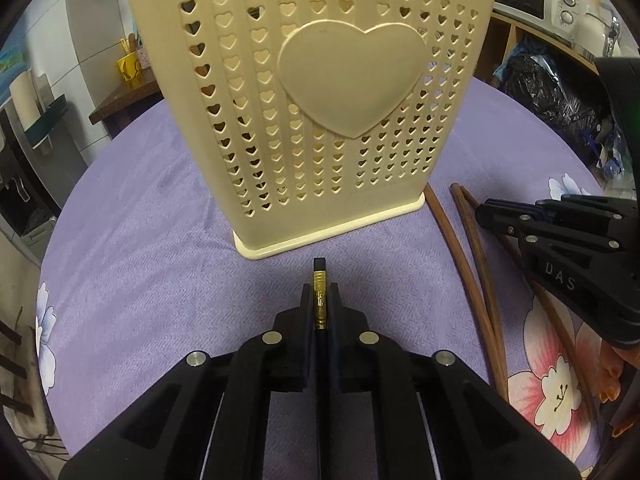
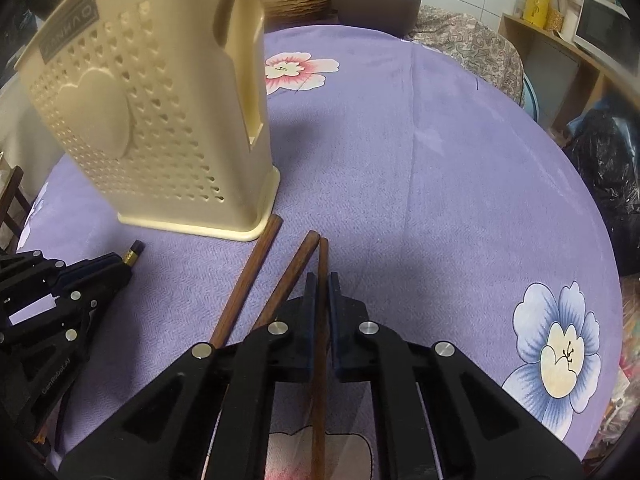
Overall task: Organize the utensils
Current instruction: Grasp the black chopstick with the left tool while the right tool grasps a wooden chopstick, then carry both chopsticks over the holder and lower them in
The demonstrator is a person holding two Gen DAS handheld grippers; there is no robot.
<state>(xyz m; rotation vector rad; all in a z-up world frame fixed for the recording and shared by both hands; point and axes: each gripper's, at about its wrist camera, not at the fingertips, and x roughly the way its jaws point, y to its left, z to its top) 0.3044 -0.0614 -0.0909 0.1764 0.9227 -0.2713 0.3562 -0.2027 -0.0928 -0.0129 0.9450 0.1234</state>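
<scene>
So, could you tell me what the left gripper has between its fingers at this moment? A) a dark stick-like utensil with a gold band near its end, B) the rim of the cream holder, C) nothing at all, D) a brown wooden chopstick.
A: the left gripper is closed on a dark utensil with a gold band, just short of the cream holder.

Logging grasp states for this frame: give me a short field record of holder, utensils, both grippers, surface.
holder: cream utensil holder with heart cutouts, upright on the cloth
left gripper: left gripper shut on a black chopstick with gold band, tip pointing at the holder's base
right gripper: right gripper shut on one brown chopstick
loose utensils: two more brown chopsticks lying beside the holder's corner
surface: purple floral tablecloth
</scene>
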